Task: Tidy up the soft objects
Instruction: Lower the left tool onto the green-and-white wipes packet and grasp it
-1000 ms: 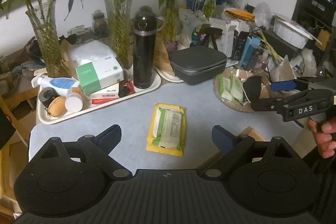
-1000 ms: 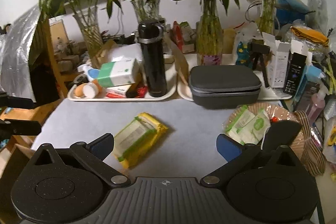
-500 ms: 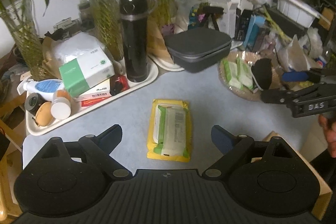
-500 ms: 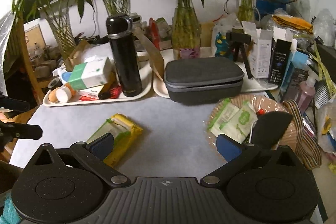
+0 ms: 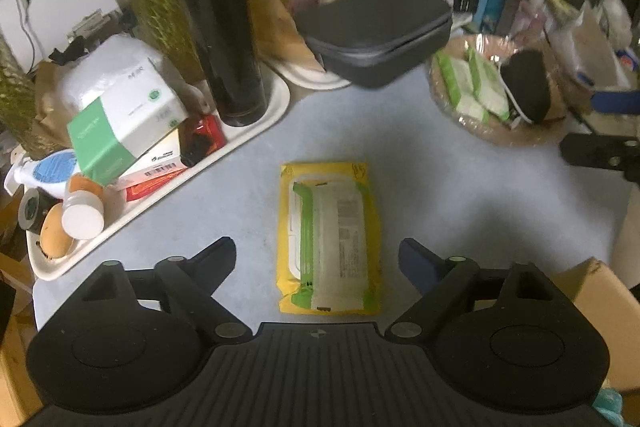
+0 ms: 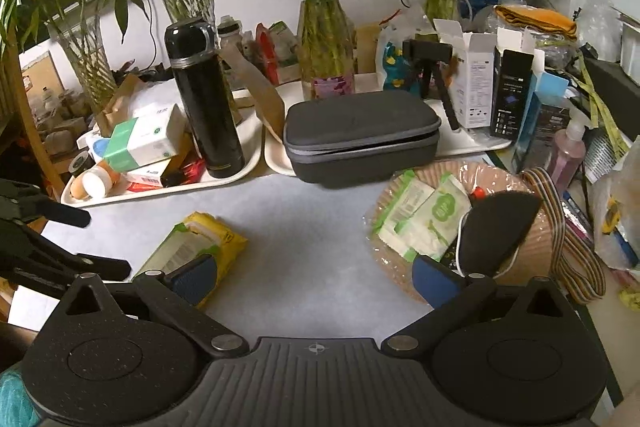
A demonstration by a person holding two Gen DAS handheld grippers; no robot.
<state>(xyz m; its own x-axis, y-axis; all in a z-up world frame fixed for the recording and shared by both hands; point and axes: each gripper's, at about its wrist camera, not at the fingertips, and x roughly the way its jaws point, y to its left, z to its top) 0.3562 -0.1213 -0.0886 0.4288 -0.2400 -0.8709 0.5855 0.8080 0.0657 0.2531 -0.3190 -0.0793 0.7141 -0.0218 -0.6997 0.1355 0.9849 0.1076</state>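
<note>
A yellow wet-wipe pack (image 5: pixel 329 237) lies flat on the grey table, between the open fingers of my left gripper (image 5: pixel 318 261), which hovers just above its near end and is empty. The pack also shows in the right wrist view (image 6: pixel 196 247) at the left. A woven basket (image 6: pixel 516 183) at the right holds green-white wipe packs (image 6: pixel 420 215) and a black soft piece (image 6: pixel 496 227). My right gripper (image 6: pixel 316 275) is open and empty over bare table, its right finger near the basket. The basket also shows in the left wrist view (image 5: pixel 448 55).
A cream tray (image 5: pixel 276 107) at the left holds a black flask (image 5: pixel 222 27), boxes and bottles. A grey zip case (image 5: pixel 376 31) sits on a second tray behind. Plant vases (image 6: pixel 326 35) and cluttered boxes line the back. A cardboard box (image 5: pixel 600 303) stands at the near right.
My left gripper has moved forward and down over the yellow pack, which now lies between its fingers. My right gripper has shifted right toward the basket. Both stay open.
</note>
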